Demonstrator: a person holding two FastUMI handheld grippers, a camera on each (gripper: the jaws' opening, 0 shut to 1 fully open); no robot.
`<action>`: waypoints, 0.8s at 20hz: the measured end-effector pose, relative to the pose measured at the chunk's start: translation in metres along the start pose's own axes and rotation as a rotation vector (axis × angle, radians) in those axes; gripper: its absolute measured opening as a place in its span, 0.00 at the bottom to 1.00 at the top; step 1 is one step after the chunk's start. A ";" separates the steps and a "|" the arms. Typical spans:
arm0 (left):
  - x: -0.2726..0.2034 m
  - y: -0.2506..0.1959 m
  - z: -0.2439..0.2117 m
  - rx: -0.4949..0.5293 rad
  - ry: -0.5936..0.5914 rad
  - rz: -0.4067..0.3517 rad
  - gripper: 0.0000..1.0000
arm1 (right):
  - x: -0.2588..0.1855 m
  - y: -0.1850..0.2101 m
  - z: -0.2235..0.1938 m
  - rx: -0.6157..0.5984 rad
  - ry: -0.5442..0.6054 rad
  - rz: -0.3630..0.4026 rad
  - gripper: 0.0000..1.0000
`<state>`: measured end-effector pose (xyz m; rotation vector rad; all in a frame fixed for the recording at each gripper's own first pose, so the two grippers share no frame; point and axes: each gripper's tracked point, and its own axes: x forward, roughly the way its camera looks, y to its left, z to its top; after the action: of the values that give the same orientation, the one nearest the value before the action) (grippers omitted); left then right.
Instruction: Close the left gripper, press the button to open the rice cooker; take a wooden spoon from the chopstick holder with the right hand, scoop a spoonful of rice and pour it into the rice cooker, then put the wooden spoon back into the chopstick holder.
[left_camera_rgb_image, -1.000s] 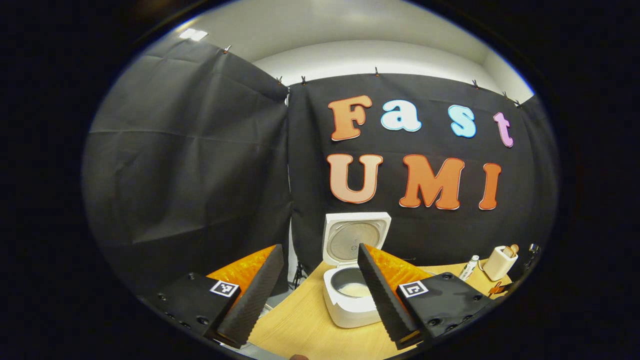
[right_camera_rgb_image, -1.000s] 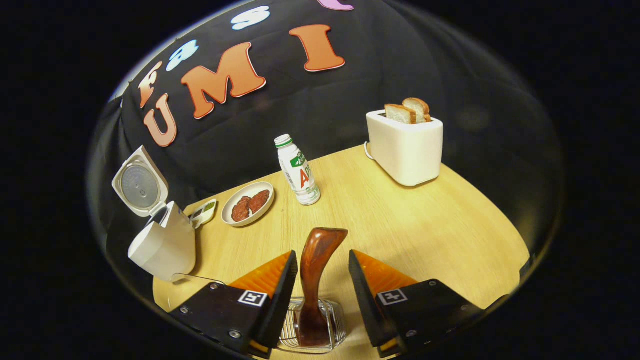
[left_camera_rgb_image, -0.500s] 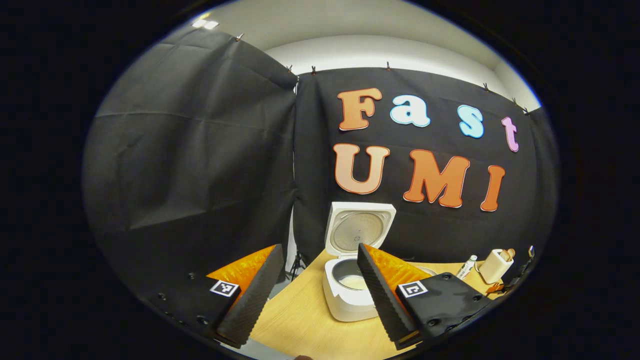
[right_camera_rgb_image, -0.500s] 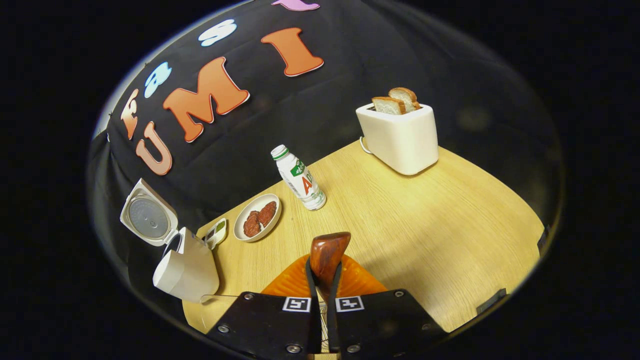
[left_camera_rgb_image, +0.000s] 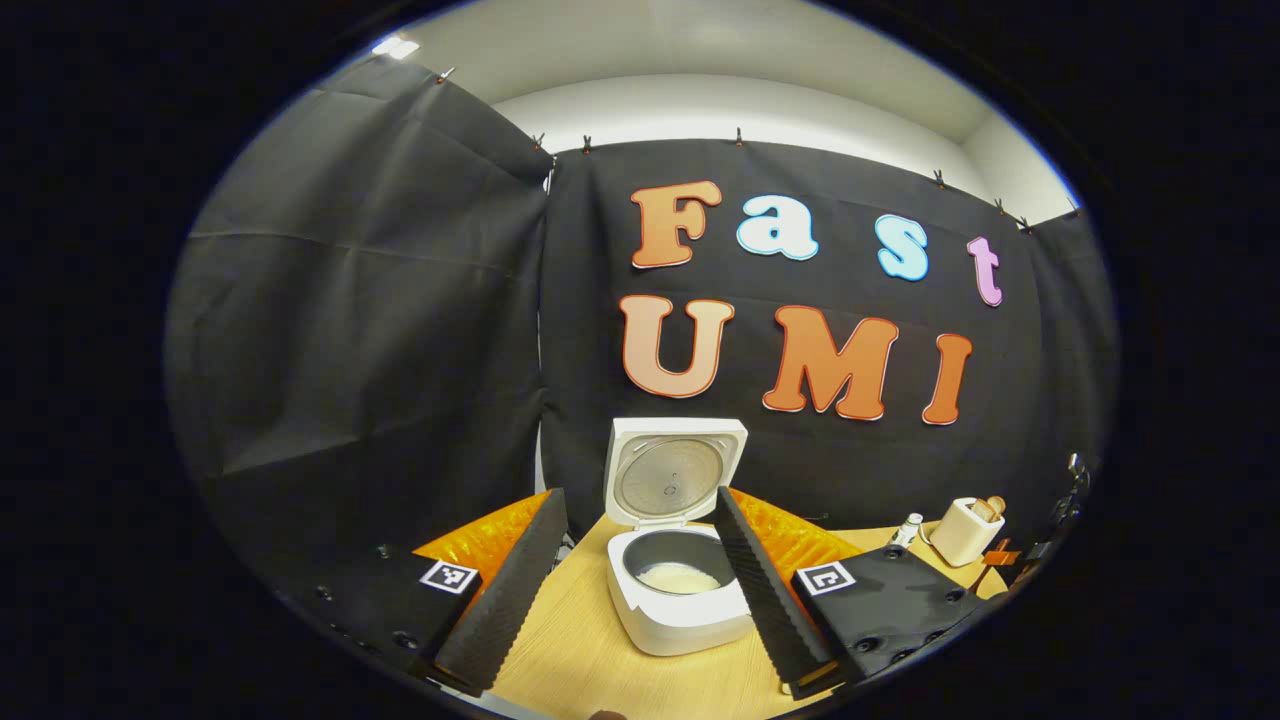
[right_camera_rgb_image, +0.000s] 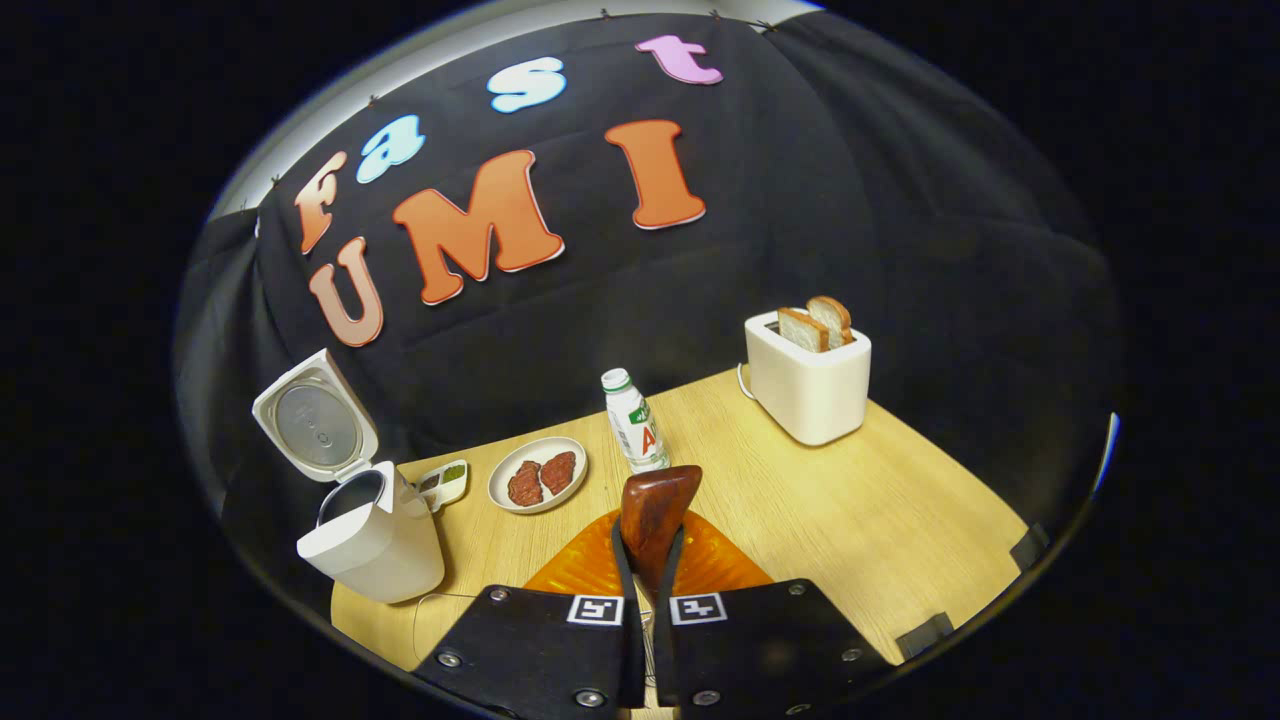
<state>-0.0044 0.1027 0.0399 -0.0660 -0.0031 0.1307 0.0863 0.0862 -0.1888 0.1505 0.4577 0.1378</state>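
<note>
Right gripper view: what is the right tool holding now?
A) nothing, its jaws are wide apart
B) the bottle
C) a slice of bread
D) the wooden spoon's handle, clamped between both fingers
D: the right tool has both fingers pressed on the spoon, whose top sticks up between them; the bottle stands apart on the table.

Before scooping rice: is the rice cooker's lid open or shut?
Open: the rice cooker lid stands raised behind the pot, whose inside shows.
</note>
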 end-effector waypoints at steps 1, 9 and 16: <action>0.002 -0.002 0.001 -0.003 -0.002 -0.012 1.00 | -0.007 0.011 0.007 -0.018 -0.017 0.015 0.03; 0.004 0.015 -0.005 0.026 0.011 -0.021 1.00 | -0.030 0.115 0.012 -0.127 -0.073 0.187 0.03; 0.002 0.029 -0.013 0.037 0.028 0.001 1.00 | -0.003 0.143 -0.070 -0.348 -0.020 0.192 0.03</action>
<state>-0.0060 0.1306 0.0249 -0.0312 0.0270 0.1307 0.0379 0.2339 -0.2246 -0.1468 0.3923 0.4012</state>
